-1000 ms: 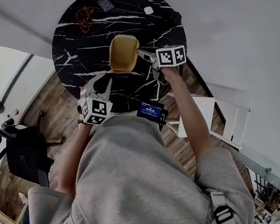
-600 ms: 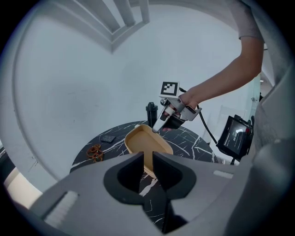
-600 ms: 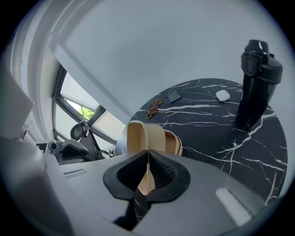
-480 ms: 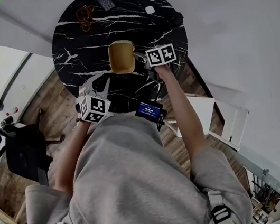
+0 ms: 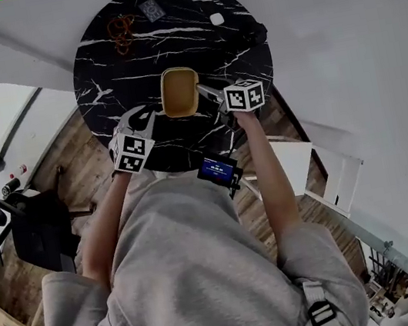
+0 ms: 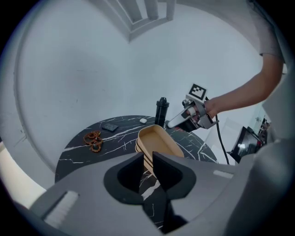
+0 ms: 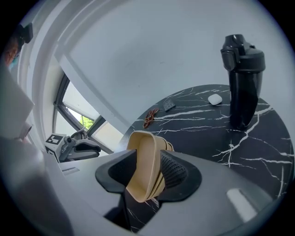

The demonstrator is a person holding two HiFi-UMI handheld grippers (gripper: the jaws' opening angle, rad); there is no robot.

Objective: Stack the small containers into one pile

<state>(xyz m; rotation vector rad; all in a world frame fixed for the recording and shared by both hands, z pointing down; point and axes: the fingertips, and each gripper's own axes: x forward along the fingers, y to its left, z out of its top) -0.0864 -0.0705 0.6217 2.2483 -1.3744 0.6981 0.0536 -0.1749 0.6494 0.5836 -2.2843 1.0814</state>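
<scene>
Just opened the right claw [image 7: 148, 174] round the tub stack [image 5: 180, 92] rim, gripping with the left claw [image 6: 146, 167]. Might snag it backing out.

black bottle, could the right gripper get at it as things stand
Probably yes. The right gripper has just been opening its jaws, with the stack of tan containers between them. Backed clear of that, it faces bare table up to the upright black bottle.

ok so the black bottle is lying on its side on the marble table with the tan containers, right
Not quite: the black bottle stands upright, as the right gripper view shows. It is on the marble table with the tan containers.
</scene>
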